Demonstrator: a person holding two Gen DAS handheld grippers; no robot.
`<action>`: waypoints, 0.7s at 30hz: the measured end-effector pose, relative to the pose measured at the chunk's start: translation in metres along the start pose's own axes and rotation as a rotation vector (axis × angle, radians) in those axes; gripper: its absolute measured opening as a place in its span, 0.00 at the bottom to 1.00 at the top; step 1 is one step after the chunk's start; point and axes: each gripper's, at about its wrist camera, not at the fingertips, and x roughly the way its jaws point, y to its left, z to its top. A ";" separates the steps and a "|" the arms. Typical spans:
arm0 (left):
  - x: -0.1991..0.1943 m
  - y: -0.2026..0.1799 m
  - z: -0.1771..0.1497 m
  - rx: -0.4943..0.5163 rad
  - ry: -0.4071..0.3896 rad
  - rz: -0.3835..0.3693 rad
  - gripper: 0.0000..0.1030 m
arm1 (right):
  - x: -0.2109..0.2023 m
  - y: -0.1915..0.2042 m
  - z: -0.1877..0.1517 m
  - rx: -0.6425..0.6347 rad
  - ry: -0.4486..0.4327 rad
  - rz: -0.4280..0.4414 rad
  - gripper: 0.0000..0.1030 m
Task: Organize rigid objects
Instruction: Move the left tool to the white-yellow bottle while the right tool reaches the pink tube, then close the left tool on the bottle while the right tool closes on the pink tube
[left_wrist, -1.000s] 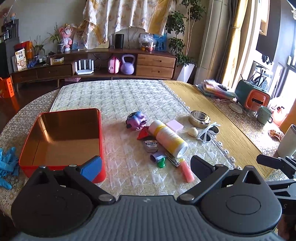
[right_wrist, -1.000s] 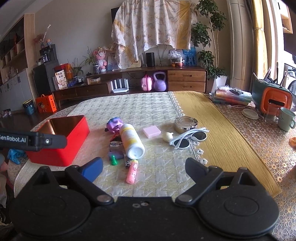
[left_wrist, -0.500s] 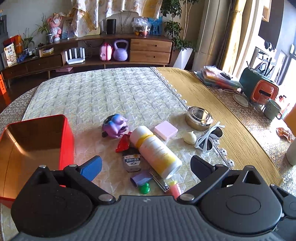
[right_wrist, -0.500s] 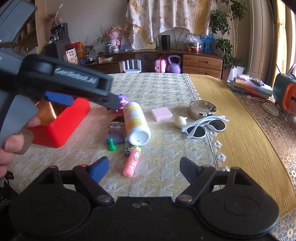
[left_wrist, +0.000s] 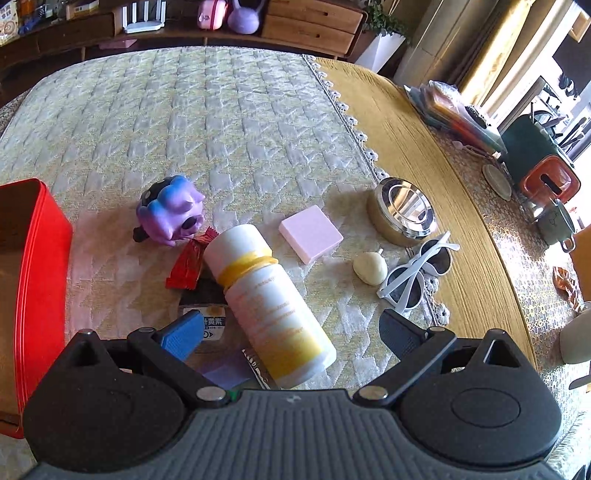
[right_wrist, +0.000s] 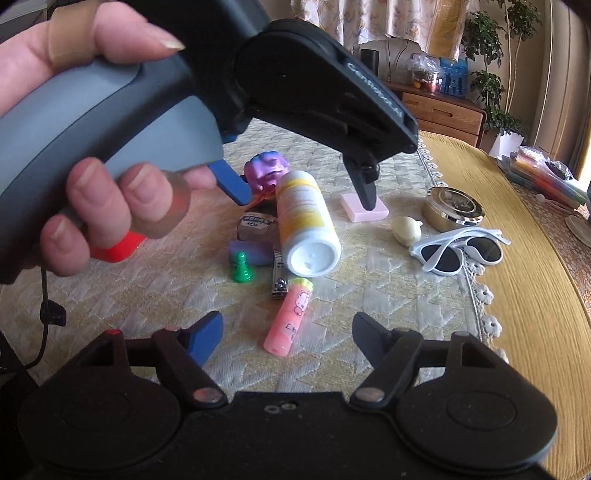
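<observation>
A white bottle with a yellow band (left_wrist: 266, 302) lies on its side among small items on the quilted cloth. My left gripper (left_wrist: 290, 332) is open, its fingers on either side of the bottle, just above it; it also shows in the right wrist view (right_wrist: 303, 192). A purple toy (left_wrist: 168, 216), pink block (left_wrist: 310, 233), red wrapper (left_wrist: 188, 264) and white sunglasses (left_wrist: 417, 273) lie around. My right gripper (right_wrist: 288, 332) is open and empty, near a pink tube (right_wrist: 290, 315), green pawn (right_wrist: 242, 267) and nail clipper (right_wrist: 279, 275).
A red tin box (left_wrist: 33, 280) stands at the left. A round metal tin (left_wrist: 402, 210) and a cream shell-like piece (left_wrist: 369, 267) lie to the right. A mug and orange case (left_wrist: 546, 181) sit at the far right on the table edge.
My left gripper has moved forward and down over the white bottle, crossing in front of the right wrist view. My right gripper has come closer to the pile.
</observation>
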 end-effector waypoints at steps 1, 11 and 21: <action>0.003 -0.001 0.001 0.000 0.006 0.003 0.97 | 0.002 0.000 0.000 -0.001 0.003 0.003 0.71; 0.017 -0.016 0.001 0.043 0.017 0.063 0.80 | 0.015 -0.005 -0.002 0.029 0.026 0.004 0.50; 0.024 -0.014 0.002 0.053 0.018 0.111 0.51 | 0.013 -0.004 -0.001 0.028 0.016 -0.024 0.15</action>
